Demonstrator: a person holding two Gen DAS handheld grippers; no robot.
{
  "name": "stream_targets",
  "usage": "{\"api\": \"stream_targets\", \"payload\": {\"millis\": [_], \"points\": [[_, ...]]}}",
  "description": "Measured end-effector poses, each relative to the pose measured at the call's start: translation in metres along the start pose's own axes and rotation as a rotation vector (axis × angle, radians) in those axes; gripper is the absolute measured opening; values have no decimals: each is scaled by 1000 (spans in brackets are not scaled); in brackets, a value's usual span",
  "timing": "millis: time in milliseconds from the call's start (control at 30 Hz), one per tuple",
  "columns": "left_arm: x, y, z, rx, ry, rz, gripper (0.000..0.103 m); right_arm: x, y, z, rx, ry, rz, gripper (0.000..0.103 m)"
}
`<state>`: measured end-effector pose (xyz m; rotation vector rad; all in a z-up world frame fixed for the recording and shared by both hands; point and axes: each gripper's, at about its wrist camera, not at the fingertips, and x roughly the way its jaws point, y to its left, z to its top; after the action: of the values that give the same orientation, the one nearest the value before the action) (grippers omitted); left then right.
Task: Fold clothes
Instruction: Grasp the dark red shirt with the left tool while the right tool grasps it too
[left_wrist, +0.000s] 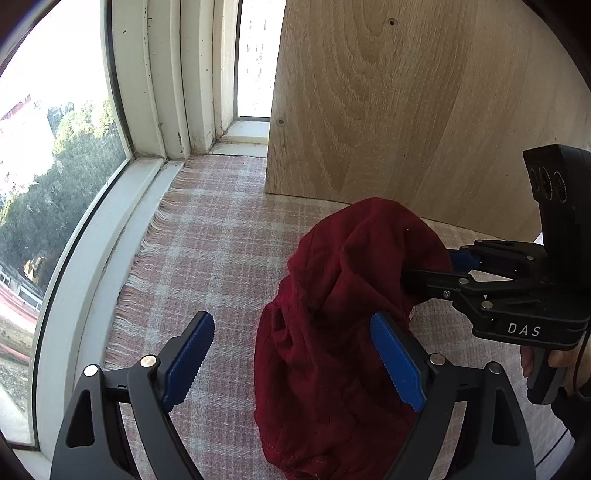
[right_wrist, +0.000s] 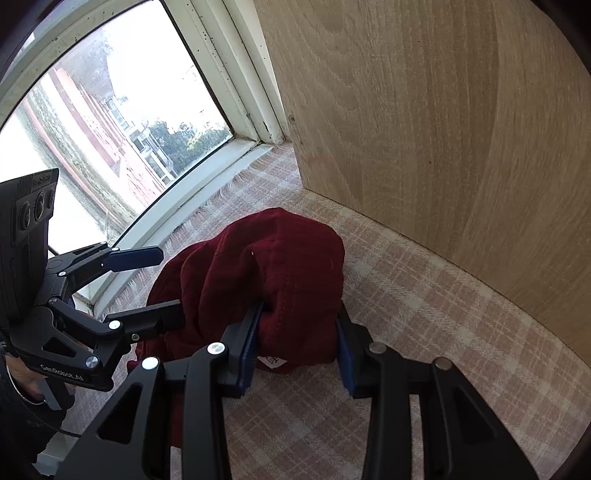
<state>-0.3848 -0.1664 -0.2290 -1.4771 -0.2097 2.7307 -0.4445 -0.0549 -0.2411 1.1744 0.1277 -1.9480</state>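
A dark red garment (left_wrist: 332, 332) is lying bunched in the lower middle of both frames on a pink plaid blanket (left_wrist: 207, 236), beside a wooden panel (left_wrist: 406, 103) and a window (left_wrist: 55, 166). The left gripper (left_wrist: 295, 362) is hanging wide open, one blue pad touching the cloth and gripping nothing. The right gripper (right_wrist: 297, 350) is straddling a fold of the garment, jaws partly open with cloth between them; whether it is pinching is unclear.

In front of me the garment (left_wrist: 332, 332) lies bunched on the blanket (left_wrist: 207, 251). The window (left_wrist: 55, 184) runs along the left, the wooden panel (left_wrist: 406, 110) stands at the far right, touching the blanket's far edge. My left gripper (left_wrist: 291, 360) is near the garment's left, my right gripper (right_wrist: 299, 347) around its right end.
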Motion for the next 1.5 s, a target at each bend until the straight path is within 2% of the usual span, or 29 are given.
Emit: {"api": "stream_targets", "payload": {"millis": [67, 300, 367, 400, 433, 500, 633, 867, 1033, 1133, 1233, 1333, 1433, 1500], "points": [[-1, 0, 1, -2, -3, -6, 86, 0, 3, 0, -21, -2, 19, 36], [2, 1, 4, -25, 21, -47, 86, -6, 17, -1, -103, -13, -37, 34], [3, 1, 4, -27, 29, -93, 72, -8, 18, 0, -108, -13, -44, 34], [4, 1, 4, -27, 37, -117, 57, -8, 18, 0, -108, -10, -45, 33], [6, 0, 5, -22, 48, -126, 46, -9, 18, 0, -108, -7, -45, 33], [8, -6, 5, 6, 44, -117, 31, -11, 17, 0, -106, -9, -50, 33], [5, -9, 4, 25, 41, -145, 13, -15, 14, 0, -101, -16, -61, 33], [-27, -12, 5, 42, -28, -177, 10, -39, 11, -1, -88, -52, -55, 28], [-80, -15, 5, 55, -120, -216, 9, -85, 23, -7, -167, -126, -102, 28], [-127, -32, -11, 102, -182, -245, 4, -118, 35, -23, -226, -159, -160, 28], [-162, -60, -41, 181, -192, -285, 4, -148, 45, -56, -274, -185, -226, 28], [-176, -91, -85, 235, -116, -329, 4, -163, 50, -101, -274, -132, -248, 28], [-167, -115, -133, 264, 27, -375, 5, -165, 52, -156, -266, -26, -276, 28], [-156, -122, -165, 255, 112, -372, 4, -163, 48, -191, -248, 54, -313, 28]]}}
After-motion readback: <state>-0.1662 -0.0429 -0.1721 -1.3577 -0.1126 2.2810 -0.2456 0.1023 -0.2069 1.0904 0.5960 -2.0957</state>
